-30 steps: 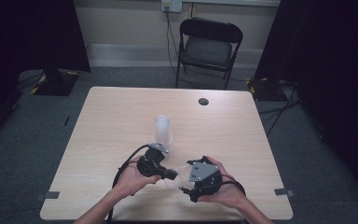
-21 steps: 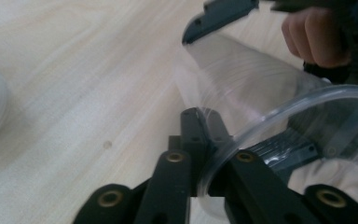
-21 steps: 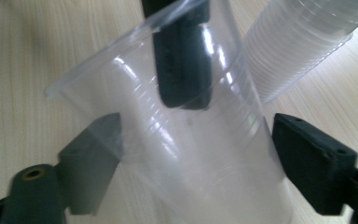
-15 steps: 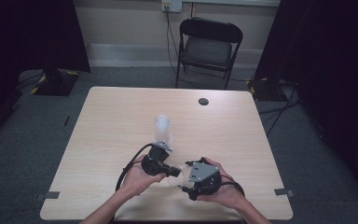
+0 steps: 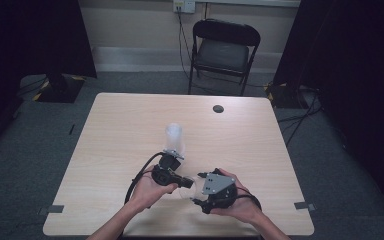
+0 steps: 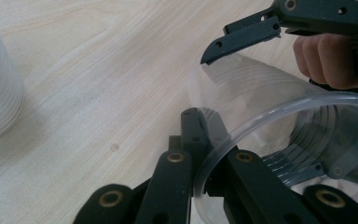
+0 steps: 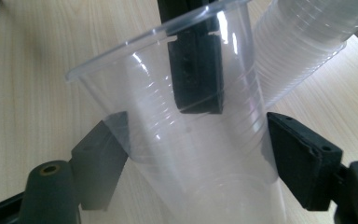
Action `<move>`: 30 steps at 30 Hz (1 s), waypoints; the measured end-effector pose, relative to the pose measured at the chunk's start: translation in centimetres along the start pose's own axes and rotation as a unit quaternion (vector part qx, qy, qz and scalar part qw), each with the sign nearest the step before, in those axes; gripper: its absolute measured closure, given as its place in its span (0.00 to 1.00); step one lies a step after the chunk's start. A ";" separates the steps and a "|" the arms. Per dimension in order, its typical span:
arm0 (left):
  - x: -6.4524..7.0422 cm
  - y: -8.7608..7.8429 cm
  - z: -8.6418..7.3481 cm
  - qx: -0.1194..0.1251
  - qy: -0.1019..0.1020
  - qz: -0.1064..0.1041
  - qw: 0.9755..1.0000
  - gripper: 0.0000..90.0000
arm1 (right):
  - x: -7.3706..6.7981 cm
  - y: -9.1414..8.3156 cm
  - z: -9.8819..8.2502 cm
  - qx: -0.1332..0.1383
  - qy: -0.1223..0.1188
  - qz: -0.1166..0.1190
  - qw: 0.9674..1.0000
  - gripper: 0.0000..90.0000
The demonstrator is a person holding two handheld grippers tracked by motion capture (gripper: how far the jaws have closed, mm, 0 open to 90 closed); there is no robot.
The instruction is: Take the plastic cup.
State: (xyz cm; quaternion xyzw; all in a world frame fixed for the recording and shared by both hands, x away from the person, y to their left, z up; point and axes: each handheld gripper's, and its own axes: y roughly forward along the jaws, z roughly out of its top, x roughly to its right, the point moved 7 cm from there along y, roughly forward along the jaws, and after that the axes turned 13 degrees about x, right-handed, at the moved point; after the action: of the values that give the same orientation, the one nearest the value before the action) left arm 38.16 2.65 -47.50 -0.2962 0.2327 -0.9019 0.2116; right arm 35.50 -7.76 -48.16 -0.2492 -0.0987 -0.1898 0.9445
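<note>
A person sits at a pale wooden table (image 5: 130, 130) with a fine, smooth grain, holding a black two-jaw gripper in each hand. Between the two grippers, near the person's edge of the table, is a clear plastic cup (image 5: 187, 186), thin-walled, tapered and ringed with faint ridges, with a rolled rim.

The left gripper (image 6: 200, 140) is clamped tight on the cup's rim: one jaw lies inside the cup against the wall and the other outside, pinching the thin plastic between them. In the right gripper view that inner jaw shows as a dark block through the transparent wall.

The right gripper (image 7: 196, 154) straddles the narrower lower part of the cup, one matte black jaw on either side. Its jaws have just been closing with the cup between them. The left-hand jaw appears to meet the cup wall; whether the other one touches cannot be told.

Just beyond the left gripper, farther from the person, stands a stack of cups (image 5: 175, 140), cloudy white where the many ribbed walls overlap, forming a tall rounded column.

A black folding chair (image 5: 224, 50) stands behind the table, and a small dark round disc (image 5: 218, 108) sits near the table's far edge.

Compared with a second ago, both hands are in the same place and the stack has not moved; only the right gripper's jaws stand narrower.
</note>
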 end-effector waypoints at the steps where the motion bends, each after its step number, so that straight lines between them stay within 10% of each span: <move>1: 0.0 0.1 0.0 -0.003 -0.002 0.003 1.000 1.00 | -0.1 0.0 0.1 0.001 0.002 0.002 1.000 0.24; 30: 0.5 1.7 0.4 -0.038 0.000 0.011 0.999 0.97 | -1.0 0.2 1.4 0.024 -0.029 -0.006 0.999 0.32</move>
State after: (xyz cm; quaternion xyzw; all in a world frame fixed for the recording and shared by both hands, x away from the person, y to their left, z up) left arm 38.46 0.90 -47.95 -0.3009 0.2702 -0.8901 0.2101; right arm 34.54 -6.53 -47.30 -0.2309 -0.1326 -0.1860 0.9458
